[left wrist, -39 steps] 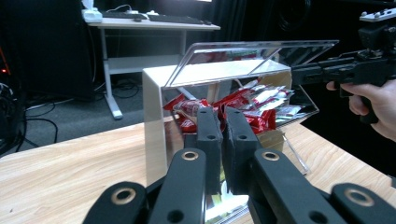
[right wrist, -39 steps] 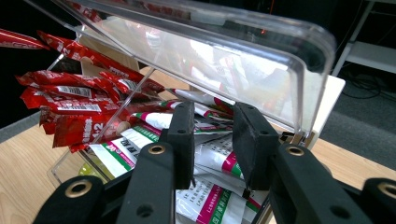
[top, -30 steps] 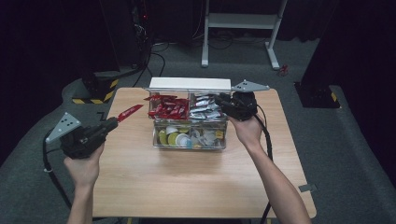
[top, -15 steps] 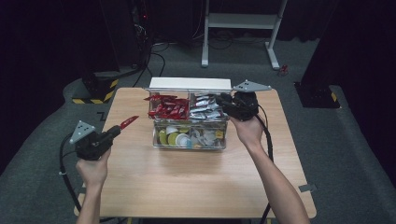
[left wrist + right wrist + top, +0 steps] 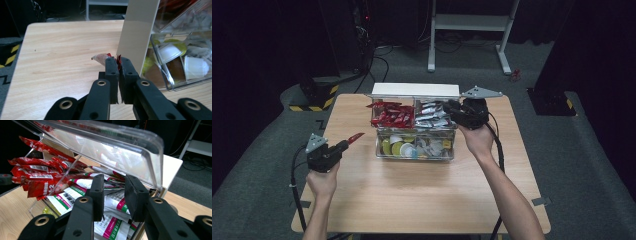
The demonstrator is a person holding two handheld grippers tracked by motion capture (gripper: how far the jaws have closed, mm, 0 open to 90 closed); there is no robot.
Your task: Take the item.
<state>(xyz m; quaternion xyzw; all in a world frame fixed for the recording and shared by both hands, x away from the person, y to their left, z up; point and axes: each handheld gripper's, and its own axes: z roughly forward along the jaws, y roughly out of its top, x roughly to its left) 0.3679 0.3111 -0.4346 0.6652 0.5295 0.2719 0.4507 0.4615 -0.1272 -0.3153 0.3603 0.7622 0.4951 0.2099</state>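
A clear compartment box (image 5: 414,152) stands at the table's middle back. It holds red packets (image 5: 392,115) at back left, white packets (image 5: 432,115) at back right and coffee capsules (image 5: 404,147) in front. My left gripper (image 5: 343,145) is left of the box, shut on one red packet (image 5: 355,137), whose crumpled end (image 5: 100,58) sticks out past the jaw tips (image 5: 117,63). My right gripper (image 5: 451,107) is at the box's back right corner. Its jaws (image 5: 113,187) stand open over the white packets (image 5: 110,202), just under the raised clear lid (image 5: 100,143).
The wooden table (image 5: 412,200) is bare in front of the box. A white lid panel (image 5: 414,90) stands behind the box. A beige side wall (image 5: 136,32) of the box rises close to my left jaws. Dark floor, cables and a metal stand surround the table.
My left gripper has moved nearer the person and slightly right, lowering the red packet toward the table. The right gripper has stayed at the box.
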